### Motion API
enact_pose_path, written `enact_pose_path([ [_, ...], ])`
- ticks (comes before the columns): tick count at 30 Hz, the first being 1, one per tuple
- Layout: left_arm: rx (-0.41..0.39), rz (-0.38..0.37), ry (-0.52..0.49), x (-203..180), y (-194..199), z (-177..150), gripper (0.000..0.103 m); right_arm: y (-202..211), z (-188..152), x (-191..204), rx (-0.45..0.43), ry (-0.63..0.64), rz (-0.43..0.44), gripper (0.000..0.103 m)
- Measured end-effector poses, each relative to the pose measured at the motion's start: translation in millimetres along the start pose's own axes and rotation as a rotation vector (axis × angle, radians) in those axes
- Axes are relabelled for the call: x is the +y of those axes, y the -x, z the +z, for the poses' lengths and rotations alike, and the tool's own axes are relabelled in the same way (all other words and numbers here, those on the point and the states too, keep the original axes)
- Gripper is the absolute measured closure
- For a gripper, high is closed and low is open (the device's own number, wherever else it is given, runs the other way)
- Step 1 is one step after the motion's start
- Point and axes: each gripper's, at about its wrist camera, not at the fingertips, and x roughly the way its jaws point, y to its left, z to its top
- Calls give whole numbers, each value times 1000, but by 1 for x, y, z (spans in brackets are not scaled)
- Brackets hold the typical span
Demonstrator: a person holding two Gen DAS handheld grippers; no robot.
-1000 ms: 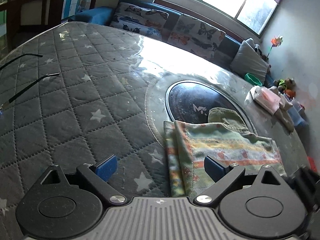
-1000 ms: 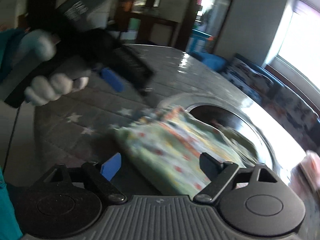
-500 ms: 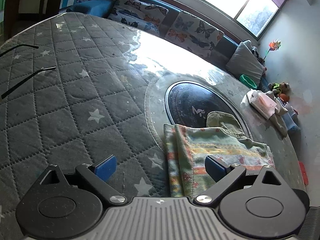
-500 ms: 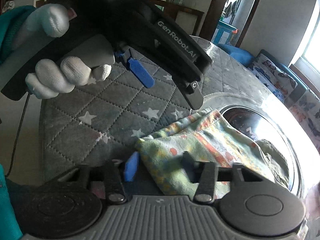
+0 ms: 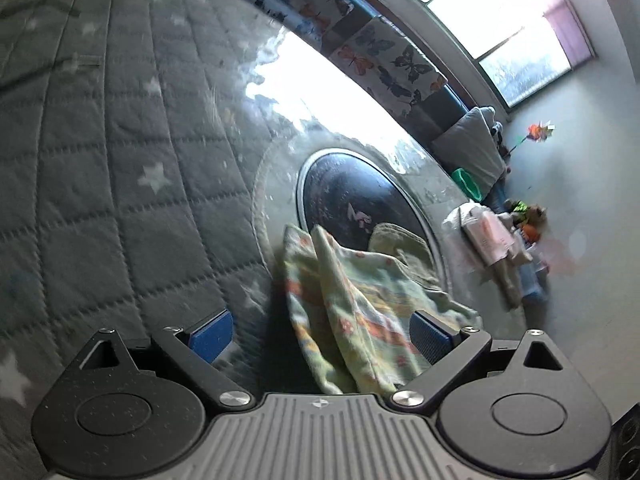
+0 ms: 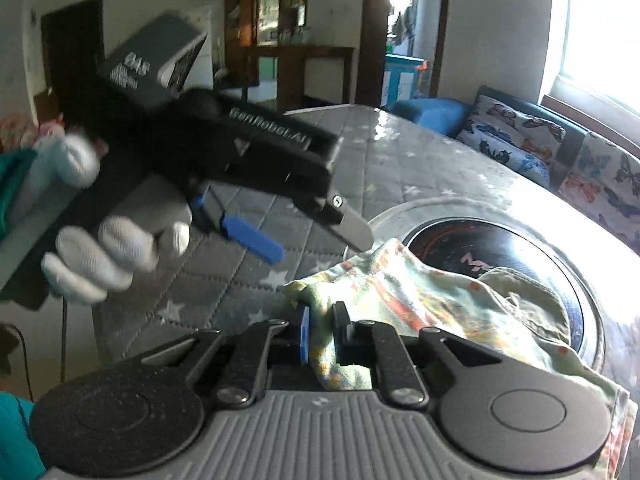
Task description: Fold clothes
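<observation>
- The cloth (image 6: 404,300) is thin, soft and light; I judge it will sag and slide from any loose hold, so a hemmed edge or corner is the place to pinch.
- It lies lower centre in both views, draped over the table's (image 5: 100,152) quilted cover and the rim of the dark round plate (image 5: 352,196).
- The right gripper (image 6: 320,334) stands narrow, clamped on the cloth's near edge.
- The left gripper (image 5: 320,336) gapes wide with cloth between its fingers, holding nothing; in the right view it hovers upper left, one finger tip just at a corner.
</observation>
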Motion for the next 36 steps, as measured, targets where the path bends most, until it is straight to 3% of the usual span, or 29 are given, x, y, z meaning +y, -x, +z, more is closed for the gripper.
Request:
enact_pose_path([
  [5,80,-85,103,-2,-20,-1,7,12,-2,-7,-31,-43,15,93],
  [8,123,-123,119,-8,-37,-4,18,17,-7,-9,-44,-56,27,93],
  [16,176,-145,177,-7,-62,-10,76,28,-16,-20,-58,-86,62,93],
  [18,173,-140,180,-5,-63,-10,80,31,-20,-27,-65,-109,53,85],
  [20,170,-134,177,-4,-63,-10,81,35,-24,-36,-68,-139,49,71],
  [26,153,-105,136,-8,-62,-8,84,56,-47,-96,-56,-280,-156,58],
  [30,139,-81,101,-13,-62,-7,84,63,-70,-148,-21,-407,-335,58],
  [36,128,-50,54,-17,-63,-4,84,67,-97,-205,-10,-555,-456,58],
])
